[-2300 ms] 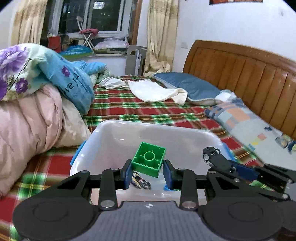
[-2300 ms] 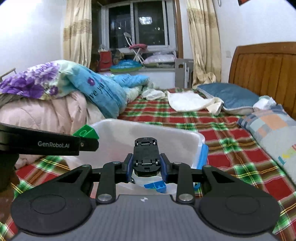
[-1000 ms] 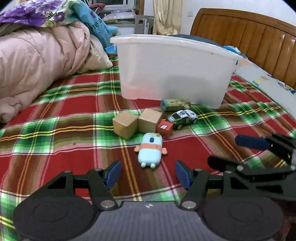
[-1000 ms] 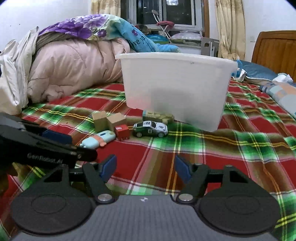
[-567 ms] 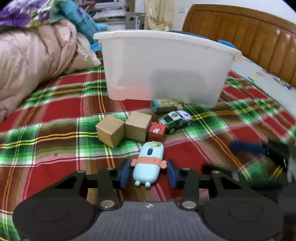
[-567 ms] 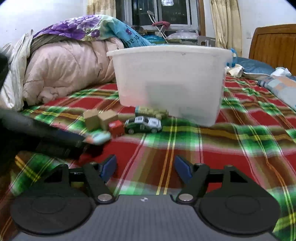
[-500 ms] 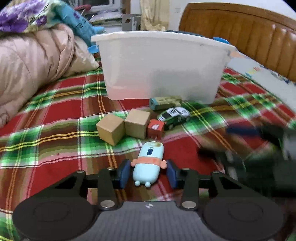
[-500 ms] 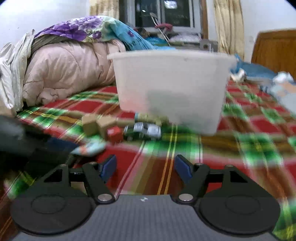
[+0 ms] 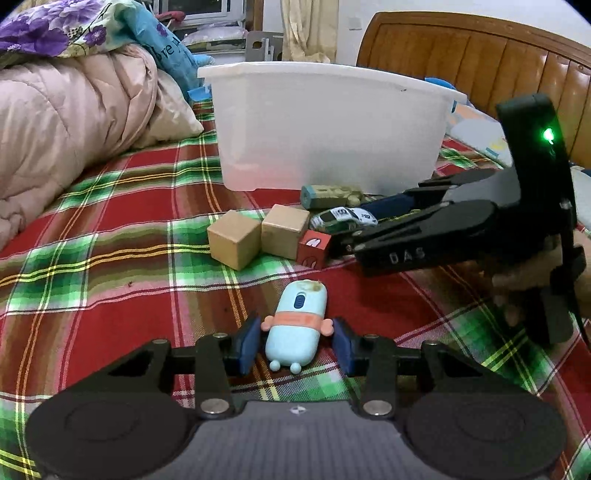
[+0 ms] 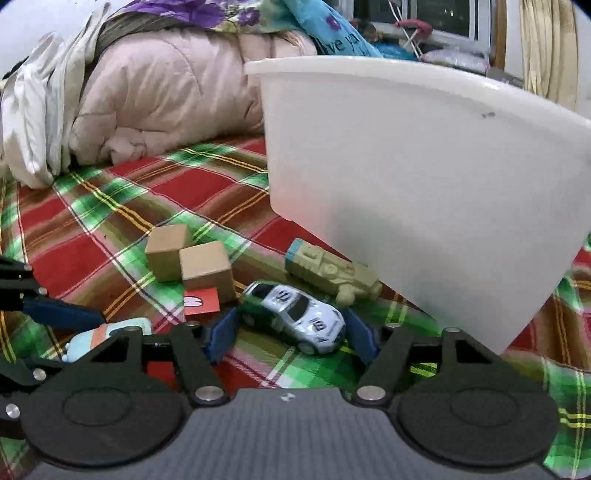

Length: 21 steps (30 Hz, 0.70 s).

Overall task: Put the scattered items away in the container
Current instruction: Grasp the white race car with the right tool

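Bed [image 9: 110,221] carries all. Tub [image 9: 332,125] sits at the back, quilt [image 9: 66,122] to its left, headboard [image 9: 461,62] behind on the right. Toy tank [image 9: 328,194] lies just before the tub wall; toy car [image 9: 343,218] before the tank. Two wooden cubes [image 9: 258,236] touch side by side, left of the car, small cube [image 9: 314,249] at their right. Capsule toy [image 9: 297,326] lies nearest, between left tongs [image 9: 295,341]. Car sits between right tongs [image 10: 291,332].

Even, fairly bright indoor light, probably from an overhead lamp, fills both fisheye views; the window [image 10: 448,16] is dark. Shadows stay soft under the white bin [image 9: 328,125]. Straight lines bow and corners blacken at the edges. A green indicator light [image 9: 547,134] flares. Both frames are sharp.
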{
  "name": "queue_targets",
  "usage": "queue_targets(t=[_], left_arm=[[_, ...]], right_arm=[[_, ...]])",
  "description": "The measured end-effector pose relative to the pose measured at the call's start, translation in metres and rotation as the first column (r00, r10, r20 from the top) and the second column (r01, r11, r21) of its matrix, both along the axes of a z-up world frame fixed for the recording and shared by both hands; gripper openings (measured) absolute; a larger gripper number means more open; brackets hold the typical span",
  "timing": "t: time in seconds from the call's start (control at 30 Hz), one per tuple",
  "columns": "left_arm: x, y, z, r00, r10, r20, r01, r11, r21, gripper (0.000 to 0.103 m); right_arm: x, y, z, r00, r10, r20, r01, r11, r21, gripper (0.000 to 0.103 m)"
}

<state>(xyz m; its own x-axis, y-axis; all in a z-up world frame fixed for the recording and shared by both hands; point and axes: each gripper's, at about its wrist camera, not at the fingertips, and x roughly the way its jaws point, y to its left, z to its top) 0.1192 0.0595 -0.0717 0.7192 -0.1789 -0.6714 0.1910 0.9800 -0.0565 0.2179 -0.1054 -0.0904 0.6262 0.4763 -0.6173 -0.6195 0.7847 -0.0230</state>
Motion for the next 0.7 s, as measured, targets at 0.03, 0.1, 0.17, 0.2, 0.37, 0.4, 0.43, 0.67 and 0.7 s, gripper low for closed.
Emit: queue_targets(t=[0.03,0.1,0.17,0.2,0.37,0.4,0.43,0.67,0.7], left_arm=[[0.0,0.0,0.0,1.0,0.004,-0.001,-0.004,1.0,-0.004,0.047],[-0.001,0.0,0.0,1.0,0.011,-0.002,-0.011,1.0,-0.008,0.047],[-0.003,-0.001,0.001,1.0,0.019,-0.003,-0.019,1.0,-0.01,0.047],[-0.004,-0.001,0.001,1.0,0.024,-0.003,-0.024,1.0,-0.012,0.047],[-0.012,0.0,0.001,0.999,0.052,-0.003,-0.052,0.998,-0.022,0.046],[-0.014,-0.001,0.002,0.998,0.057,-0.006,-0.057,0.998,-0.024,0.046],[-0.016,-0.001,0.002,0.998,0.058,-0.007,-0.058,0.998,-0.026,0.046],[-0.025,0.001,0.004,0.998,0.056,-0.016,-0.056,0.998,-0.034,0.046],[-0.025,0.001,0.004,0.998,0.058,-0.019,-0.059,0.998,-0.036,0.046]], right_arm=[[-0.005,0.0,0.001,1.0,-0.006,-0.001,0.006,1.0,0.006,0.053],[-0.019,0.001,0.0,0.998,-0.06,0.009,0.06,0.998,0.002,0.052],[-0.037,0.001,-0.002,0.993,-0.107,0.041,0.107,0.994,-0.017,0.052],[-0.05,0.001,-0.004,0.99,-0.129,0.063,0.131,0.991,-0.029,0.052],[-0.1,-0.005,-0.004,0.953,-0.292,0.087,0.295,0.955,-0.023,0.053],[-0.109,-0.007,-0.004,0.94,-0.331,0.079,0.333,0.943,-0.013,0.053],[-0.116,-0.008,-0.003,0.933,-0.35,0.079,0.352,0.936,-0.008,0.053],[-0.126,-0.011,0.01,0.947,-0.302,0.112,0.308,0.951,-0.038,0.067],[-0.12,-0.012,0.009,0.952,-0.291,0.098,0.296,0.954,-0.039,0.067]])
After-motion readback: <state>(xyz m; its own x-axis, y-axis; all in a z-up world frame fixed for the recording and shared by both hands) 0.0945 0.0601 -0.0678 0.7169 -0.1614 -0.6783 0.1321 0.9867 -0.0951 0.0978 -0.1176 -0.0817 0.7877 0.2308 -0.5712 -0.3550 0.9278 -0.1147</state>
